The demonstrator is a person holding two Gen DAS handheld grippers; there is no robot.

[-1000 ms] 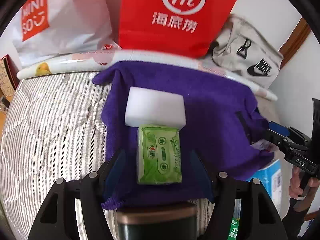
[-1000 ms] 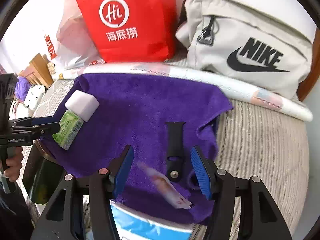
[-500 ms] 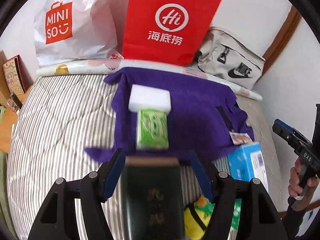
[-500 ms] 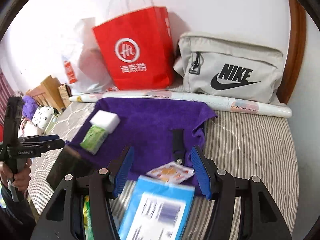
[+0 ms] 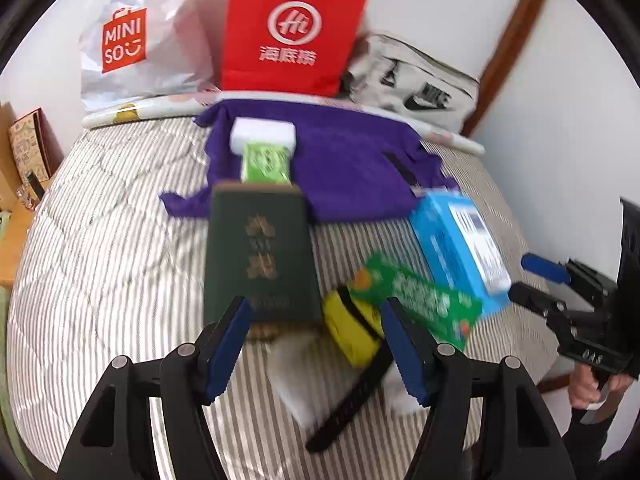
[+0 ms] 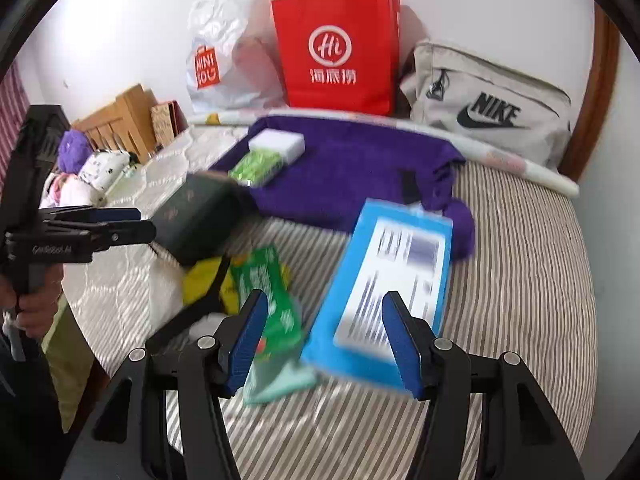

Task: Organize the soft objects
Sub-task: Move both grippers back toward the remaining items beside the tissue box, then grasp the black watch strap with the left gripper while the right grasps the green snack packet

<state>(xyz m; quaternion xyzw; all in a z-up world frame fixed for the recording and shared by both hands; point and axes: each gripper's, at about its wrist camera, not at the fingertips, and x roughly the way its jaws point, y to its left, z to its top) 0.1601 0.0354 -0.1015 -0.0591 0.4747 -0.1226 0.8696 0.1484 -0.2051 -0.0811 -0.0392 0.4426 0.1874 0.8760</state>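
Both claws are parted and hold nothing: my left claw (image 5: 316,344) hangs over the dark green box (image 5: 258,256), my right claw (image 6: 324,340) over the blue box (image 6: 390,284). On the purple towel (image 5: 352,168), which lies on the bed (image 5: 100,260), a white sponge (image 5: 264,136) touches a green tissue pack (image 5: 266,164). I judge the next pick is from the near heap, the yellow pouch (image 5: 352,328) or green packet (image 5: 420,296). I'd come down squarely, close gently across the narrow side, and lift clear of the black strap (image 5: 352,400).

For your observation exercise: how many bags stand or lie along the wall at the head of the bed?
3. The white Miniso bag is leftmost, the red paper bag stands in the middle, and the grey Nike bag lies rightmost. Others may be hidden behind them.
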